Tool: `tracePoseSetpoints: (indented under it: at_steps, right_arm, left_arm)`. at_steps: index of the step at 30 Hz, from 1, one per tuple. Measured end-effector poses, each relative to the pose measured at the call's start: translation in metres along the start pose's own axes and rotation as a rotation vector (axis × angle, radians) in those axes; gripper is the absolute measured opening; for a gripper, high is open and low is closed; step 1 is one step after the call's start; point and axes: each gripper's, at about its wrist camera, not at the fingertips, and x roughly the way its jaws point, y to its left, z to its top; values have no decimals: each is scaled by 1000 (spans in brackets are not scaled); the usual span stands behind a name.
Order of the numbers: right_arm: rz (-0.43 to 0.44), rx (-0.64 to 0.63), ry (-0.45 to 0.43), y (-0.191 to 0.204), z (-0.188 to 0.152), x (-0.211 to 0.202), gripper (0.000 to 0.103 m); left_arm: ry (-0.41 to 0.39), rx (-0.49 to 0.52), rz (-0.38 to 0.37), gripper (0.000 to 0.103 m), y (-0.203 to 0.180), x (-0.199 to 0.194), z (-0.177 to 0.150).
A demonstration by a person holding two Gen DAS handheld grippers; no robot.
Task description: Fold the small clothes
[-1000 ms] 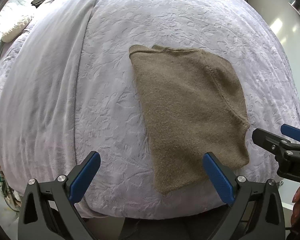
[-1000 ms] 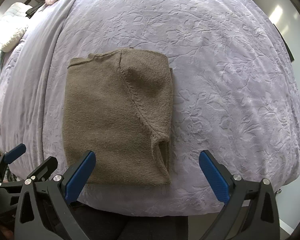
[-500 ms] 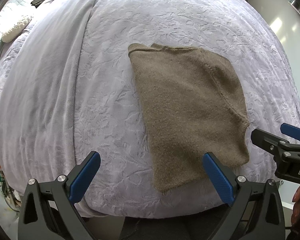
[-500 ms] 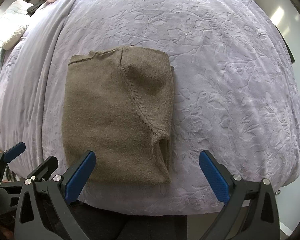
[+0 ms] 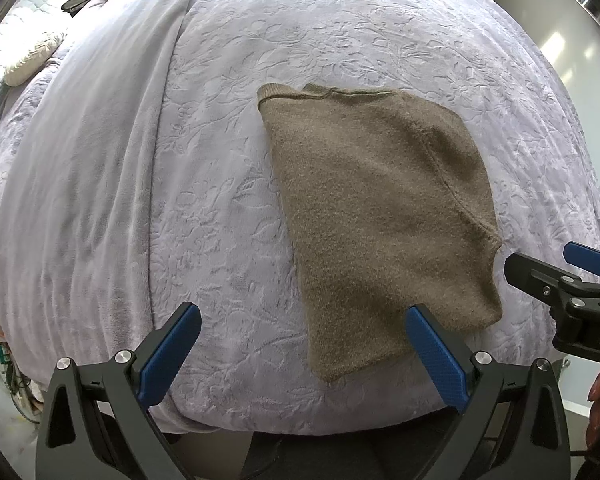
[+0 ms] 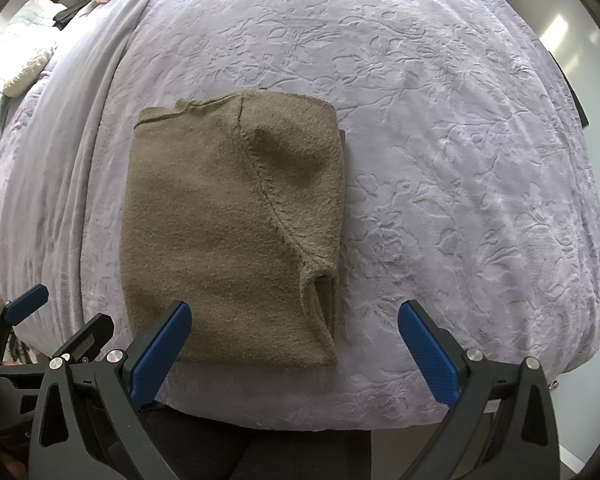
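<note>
A folded olive-brown knit sweater (image 5: 380,216) lies flat on the lavender embossed floral bedspread (image 5: 228,208) of the bed, near its front edge. To the sweater's left, a smooth pale-grey fleece blanket (image 5: 88,168) runs from the front edge toward the back. Behind and left of that blanket, at the far left corner, sits a cream quilted pillow (image 5: 28,60). The left gripper (image 5: 300,354) hovers before the sweater's front left corner, the right gripper (image 6: 294,350) before its front right corner.

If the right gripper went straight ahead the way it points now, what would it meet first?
Probably the lilac bedspread, just right of the folded brown sweater. The right gripper is open, and only its left finger lines up with the sweater's near edge, so that might brush it; depth is unclear.
</note>
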Motion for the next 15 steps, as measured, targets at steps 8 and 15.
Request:
tracePoseSetpoints:
  at_steps: [8, 15]
  right_arm:
    - [-7, -5, 1, 2, 1, 1, 103]
    - [-9, -8, 5, 3, 3, 2, 103]
  left_arm:
    - [0, 0, 1, 103, 0, 0, 0]
    - [1, 1, -1, 103, 1, 0, -1]
